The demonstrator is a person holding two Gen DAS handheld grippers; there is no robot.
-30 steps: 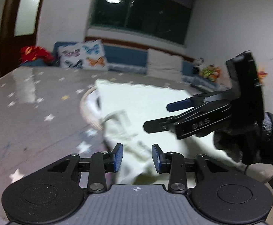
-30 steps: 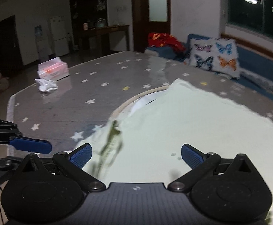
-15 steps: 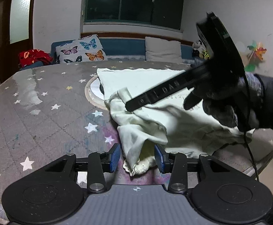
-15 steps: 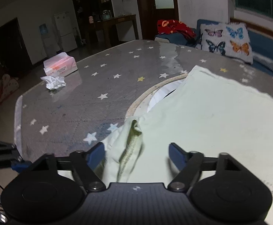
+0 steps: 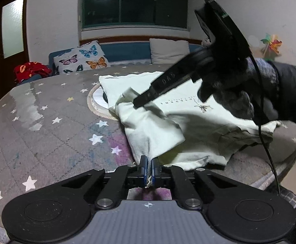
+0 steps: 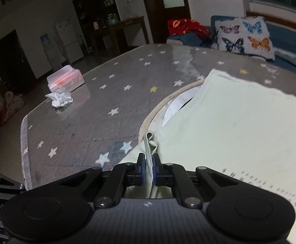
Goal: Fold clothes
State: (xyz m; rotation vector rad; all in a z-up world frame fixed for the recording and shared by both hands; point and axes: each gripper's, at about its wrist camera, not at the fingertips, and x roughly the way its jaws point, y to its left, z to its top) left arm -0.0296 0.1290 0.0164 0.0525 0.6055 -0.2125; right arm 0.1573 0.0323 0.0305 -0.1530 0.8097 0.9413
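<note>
A pale green T-shirt (image 5: 198, 122) (image 6: 239, 126) with small printed lettering lies spread on the star-patterned table (image 5: 46, 126) (image 6: 107, 93). My left gripper (image 5: 149, 167) is shut on a bunched bit of the shirt's near edge. In the left wrist view my right gripper (image 5: 136, 104), held by a gloved hand (image 5: 229, 93), pinches a fold of the shirt further up its left side. The right wrist view shows the same grip: my right gripper (image 6: 148, 167) is shut on a raised ridge of the fabric.
A round mat (image 6: 156, 109) (image 5: 95, 103) lies partly under the shirt. A tissue box (image 6: 65, 80) and a crumpled tissue (image 6: 59, 99) sit at the table's far left. Butterfly cushions (image 5: 81, 60) and a red cloth (image 5: 31, 70) rest on the bench behind.
Both grippers have closed on the shirt: the left on the near edge, the right on a fold further up. The left wrist view has steadied and now shows the whole table.
</note>
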